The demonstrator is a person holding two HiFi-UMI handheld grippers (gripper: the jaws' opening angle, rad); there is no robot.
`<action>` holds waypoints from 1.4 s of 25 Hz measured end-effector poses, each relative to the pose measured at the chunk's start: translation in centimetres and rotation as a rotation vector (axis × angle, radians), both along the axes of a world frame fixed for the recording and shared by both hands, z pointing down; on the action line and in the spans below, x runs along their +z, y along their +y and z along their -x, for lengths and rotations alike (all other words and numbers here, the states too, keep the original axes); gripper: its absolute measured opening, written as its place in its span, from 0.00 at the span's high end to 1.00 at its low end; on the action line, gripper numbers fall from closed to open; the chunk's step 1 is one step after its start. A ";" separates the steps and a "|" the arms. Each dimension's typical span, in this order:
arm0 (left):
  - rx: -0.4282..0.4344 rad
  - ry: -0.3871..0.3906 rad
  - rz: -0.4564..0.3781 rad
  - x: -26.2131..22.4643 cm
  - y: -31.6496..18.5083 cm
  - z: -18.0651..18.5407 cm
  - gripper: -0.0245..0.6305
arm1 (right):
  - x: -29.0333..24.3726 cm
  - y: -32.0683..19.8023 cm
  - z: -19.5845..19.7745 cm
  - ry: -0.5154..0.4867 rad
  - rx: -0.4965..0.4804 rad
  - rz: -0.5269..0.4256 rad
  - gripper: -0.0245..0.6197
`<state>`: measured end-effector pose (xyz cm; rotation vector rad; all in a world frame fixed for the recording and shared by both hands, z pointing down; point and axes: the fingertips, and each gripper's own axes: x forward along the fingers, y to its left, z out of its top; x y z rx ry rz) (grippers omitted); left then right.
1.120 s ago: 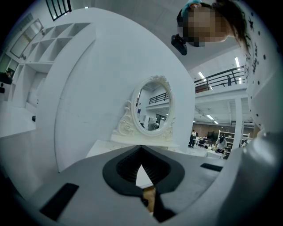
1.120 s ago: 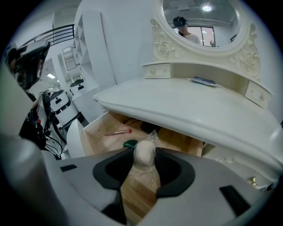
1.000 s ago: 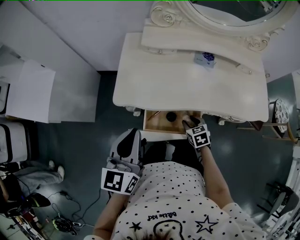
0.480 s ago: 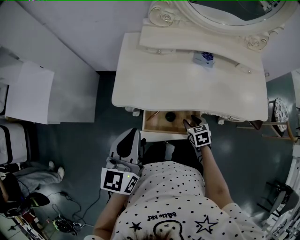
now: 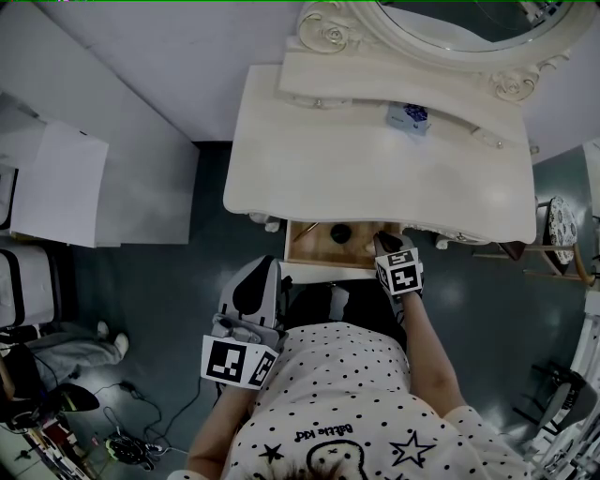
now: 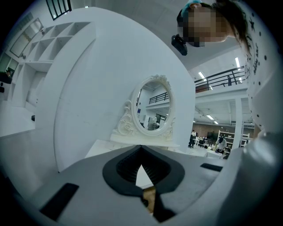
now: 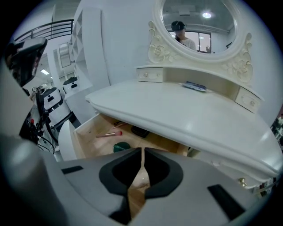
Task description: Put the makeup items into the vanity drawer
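From the head view, the white vanity surface (image 5: 356, 159) fills the far middle, with an oval mirror (image 5: 469, 23) behind it and a small blue-patterned item (image 5: 410, 116) on its raised back shelf. The vanity drawer (image 5: 314, 246) stands pulled out on the near side, its wooden floor showing, with a dark round item (image 5: 342, 232) inside. The right tool (image 5: 382, 246) reaches over the drawer's right part. The left tool (image 5: 261, 277) is well apart from it, held low and near the person's dotted shirt (image 5: 347, 394), to the near left of the drawer.

The left gripper view looks up past the left tool (image 6: 141, 152), whose jaws are pressed together with nothing in them. Beyond are the mirror (image 6: 154, 110) and a white wall; the drawer's contents are not in sight here.

The right gripper view has the right tool (image 7: 143, 152) pressed together too and empty, right over the drawer (image 7: 84, 137). Only here do the contents show plainly: a pink-tipped brush (image 7: 108, 133), a green round item (image 7: 121, 146) and a black item (image 7: 140, 131) farther in, under the surface's edge.
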<state>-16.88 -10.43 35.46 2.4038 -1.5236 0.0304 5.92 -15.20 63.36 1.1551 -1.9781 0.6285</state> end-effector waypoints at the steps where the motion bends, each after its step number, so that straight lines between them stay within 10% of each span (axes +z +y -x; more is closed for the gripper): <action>1: 0.000 0.000 -0.001 0.0 0.0 0.0 0.95 | -0.1 -0.1 -0.1 0.003 0.004 -0.004 0.93; 35: -0.100 -0.021 -0.022 -1.1 1.5 3.1 0.95 | -26.2 2.9 -1.4 -0.324 0.199 -0.498 0.95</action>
